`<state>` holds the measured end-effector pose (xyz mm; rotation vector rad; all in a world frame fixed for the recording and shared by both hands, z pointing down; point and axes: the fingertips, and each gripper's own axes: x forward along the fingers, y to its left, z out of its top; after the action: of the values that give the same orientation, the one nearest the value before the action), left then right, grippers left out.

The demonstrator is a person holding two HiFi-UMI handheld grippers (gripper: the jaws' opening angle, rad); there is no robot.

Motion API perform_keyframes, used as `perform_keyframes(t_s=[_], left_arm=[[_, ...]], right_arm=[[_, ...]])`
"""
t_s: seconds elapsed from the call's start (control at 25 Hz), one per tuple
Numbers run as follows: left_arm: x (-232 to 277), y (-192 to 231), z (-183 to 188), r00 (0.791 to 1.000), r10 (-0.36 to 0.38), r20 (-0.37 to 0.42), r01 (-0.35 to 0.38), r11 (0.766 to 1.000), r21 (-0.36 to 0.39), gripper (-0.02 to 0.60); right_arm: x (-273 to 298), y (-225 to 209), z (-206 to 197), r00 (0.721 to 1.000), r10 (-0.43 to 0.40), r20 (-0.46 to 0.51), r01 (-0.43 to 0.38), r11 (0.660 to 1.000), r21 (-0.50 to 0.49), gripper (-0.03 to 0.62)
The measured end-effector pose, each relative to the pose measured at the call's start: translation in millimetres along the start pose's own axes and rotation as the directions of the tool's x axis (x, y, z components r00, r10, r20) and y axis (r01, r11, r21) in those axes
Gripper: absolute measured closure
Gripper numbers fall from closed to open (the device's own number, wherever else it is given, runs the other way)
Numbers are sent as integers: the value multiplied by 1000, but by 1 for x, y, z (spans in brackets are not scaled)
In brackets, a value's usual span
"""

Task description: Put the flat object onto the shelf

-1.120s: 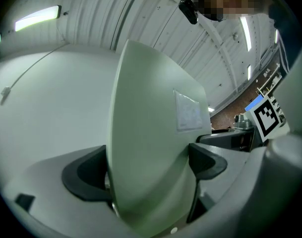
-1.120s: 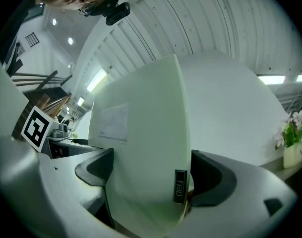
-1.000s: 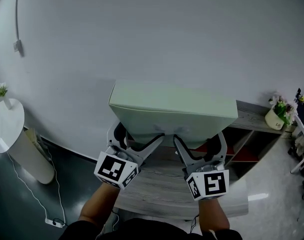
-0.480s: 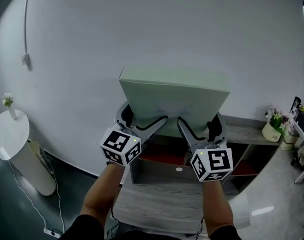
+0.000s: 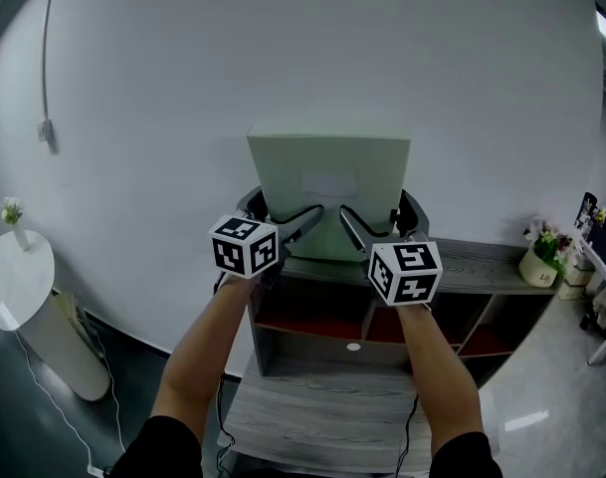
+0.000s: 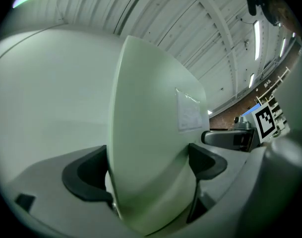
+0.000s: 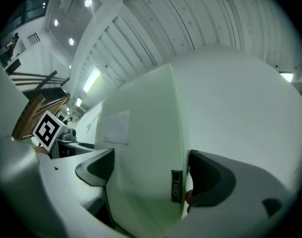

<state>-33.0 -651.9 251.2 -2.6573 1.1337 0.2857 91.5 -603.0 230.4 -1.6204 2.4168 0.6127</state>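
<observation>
A flat pale green box (image 5: 329,189) with a white label stands nearly upright over the top board of the grey wooden shelf (image 5: 482,264), in front of the white wall. My left gripper (image 5: 286,229) is shut on its lower left edge and my right gripper (image 5: 367,231) is shut on its lower right edge. In the left gripper view the box (image 6: 151,143) fills the gap between both black pads. In the right gripper view the box (image 7: 141,162) sits between the pads too, with a small dark tag on its edge. The box's underside is hidden behind the grippers.
The shelf has open compartments with red inner panels (image 5: 307,323) below its top board. A white pot of flowers (image 5: 540,256) stands at the shelf's right end. A round white side table (image 5: 19,267) with a small vase stands at the left. A grey wooden surface (image 5: 312,406) lies below.
Both grippers have carried the box up and forward toward the wall. The box has tipped from a slanted lie to nearly upright over the shelf top.
</observation>
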Motion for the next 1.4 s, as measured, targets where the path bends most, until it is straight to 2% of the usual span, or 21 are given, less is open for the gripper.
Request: perform_keyframes(t_s=[0.32, 0.6, 0.8, 1.04, 1.24, 1.4], left_arm=[[34, 15, -21, 998, 8, -64, -11, 999, -37, 78], [46, 21, -25, 998, 5, -65, -6, 1000, -6, 77], [51, 27, -29, 998, 16, -53, -17, 1000, -20, 77], [50, 29, -27, 998, 52, -26, -52, 998, 35, 78], [43, 26, -17, 997, 75, -6, -75, 994, 76, 78], [29, 22, -4, 995, 95, 40, -99, 991, 92, 78]], right_arm=[[26, -24, -26, 997, 9, -79, -2, 996, 88, 115], [34, -32, -42, 994, 21, -112, -10, 995, 101, 115], [41, -39, -51, 986, -18, -165, 25, 999, 42, 115], [42, -41, -58, 984, -6, -180, 14, 999, 45, 115], [38, -39, -55, 986, -12, -168, 17, 999, 28, 115], [24, -41, -43, 992, -49, -115, 51, 999, 6, 115]])
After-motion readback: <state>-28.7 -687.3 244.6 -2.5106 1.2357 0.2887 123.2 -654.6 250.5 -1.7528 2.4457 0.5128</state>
